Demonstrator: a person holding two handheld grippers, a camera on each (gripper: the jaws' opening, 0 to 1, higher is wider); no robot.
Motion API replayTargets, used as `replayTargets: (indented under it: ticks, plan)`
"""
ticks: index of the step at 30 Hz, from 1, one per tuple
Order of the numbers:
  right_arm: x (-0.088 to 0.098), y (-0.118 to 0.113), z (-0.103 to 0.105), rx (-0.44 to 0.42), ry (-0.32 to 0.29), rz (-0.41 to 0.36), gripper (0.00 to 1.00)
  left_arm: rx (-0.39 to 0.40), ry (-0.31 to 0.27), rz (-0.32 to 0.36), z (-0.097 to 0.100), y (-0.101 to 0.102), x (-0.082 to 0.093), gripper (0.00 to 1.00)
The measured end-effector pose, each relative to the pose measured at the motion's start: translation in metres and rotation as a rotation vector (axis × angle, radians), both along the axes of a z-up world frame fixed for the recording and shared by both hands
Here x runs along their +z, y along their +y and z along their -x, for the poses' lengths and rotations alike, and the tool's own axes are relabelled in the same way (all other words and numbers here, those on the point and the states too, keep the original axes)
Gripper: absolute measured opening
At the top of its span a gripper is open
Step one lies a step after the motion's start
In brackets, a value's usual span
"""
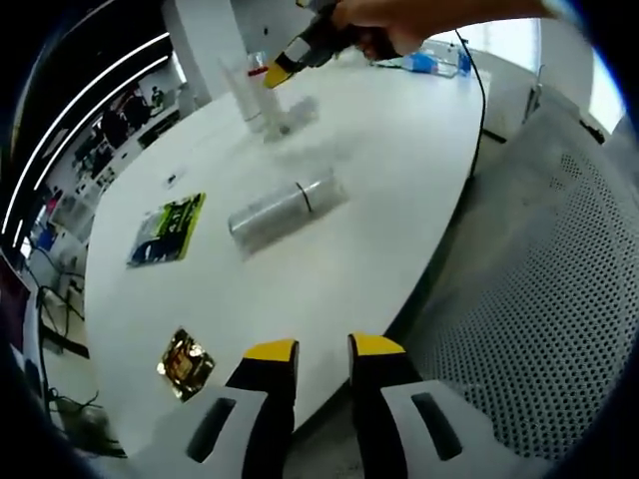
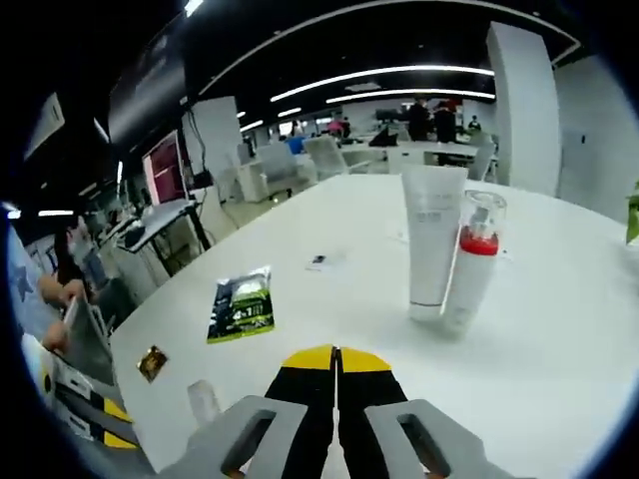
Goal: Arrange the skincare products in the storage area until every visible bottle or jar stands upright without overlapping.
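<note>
A large white table (image 1: 379,190) spreads across the left gripper view, with a grey perforated chair back (image 1: 539,299) along the right side of the frame. In the right gripper view the table runs across the lower half, with an open office with ceiling light strips behind it.

Right of centre in the right gripper view, a tall white tube (image 2: 432,239) stands upright on its cap. Just beside it on the right, touching or nearly so, stands a clear bottle with a red collar (image 2: 473,261). In the left gripper view a clear cylindrical bottle (image 1: 285,208) lies on its side near the middle of the table.

A green sachet (image 1: 168,230) lies flat at left centre, and a small gold packet (image 1: 185,361) lies at lower left near the table edge.

The left gripper (image 1: 322,351) rises from the bottom of its view, yellow-tipped jaws parted with a gap, holding nothing. The right gripper (image 2: 336,357) rises from the bottom of its own view, jaws pressed together, empty. At the top of the left gripper view a hand (image 1: 399,20) holds that right gripper above the far bottles.
</note>
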State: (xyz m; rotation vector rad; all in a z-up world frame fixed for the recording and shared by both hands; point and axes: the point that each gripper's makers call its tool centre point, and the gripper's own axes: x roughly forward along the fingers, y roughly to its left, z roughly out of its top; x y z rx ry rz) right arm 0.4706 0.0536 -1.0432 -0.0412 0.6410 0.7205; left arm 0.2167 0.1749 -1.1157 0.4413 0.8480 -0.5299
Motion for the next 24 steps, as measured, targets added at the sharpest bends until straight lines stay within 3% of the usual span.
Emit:
replayTargets:
  ticks: [1,2,4,6,8,12,16,19,21,24]
  plan:
    - [-0.009,-0.005,-0.001,0.059,-0.039,0.115,0.0,0.0,0.001,-0.001,0.0,0.001,0.0,0.16]
    - [-0.011,-0.006,-0.002,0.075,-0.078,0.164,0.0,0.0,-0.002,-0.007,0.0,0.002,0.0,0.16]
    - [-0.017,0.0,0.003,0.061,-0.017,0.1,0.0,0.007,0.0,0.001,0.0,0.004,-0.001,0.16]
    - [-0.018,-0.001,0.004,0.059,-0.026,0.107,0.0,0.011,0.008,-0.004,0.001,0.005,-0.002,0.16]
    - [-0.02,0.001,0.008,0.051,0.004,0.077,0.0,0.01,0.006,0.0,0.001,0.004,-0.002,0.17]
    - [-0.028,0.005,0.021,0.082,0.038,0.098,0.0,0.006,0.018,-0.005,0.003,0.006,-0.005,0.16]
    - [-0.033,0.012,0.036,0.16,0.062,0.117,0.0,0.013,0.017,0.0,0.002,0.008,-0.005,0.16]
    - [-0.034,0.015,0.039,0.231,0.029,0.155,0.0,0.012,0.016,-0.002,0.002,0.008,-0.005,0.16]
    - [-0.037,0.017,0.045,0.279,0.055,0.176,0.0,0.013,0.013,-0.002,0.002,0.008,-0.004,0.16]
    - [-0.039,0.02,0.049,0.339,0.067,0.18,0.11,0.013,0.011,-0.003,0.002,0.008,-0.004,0.16]
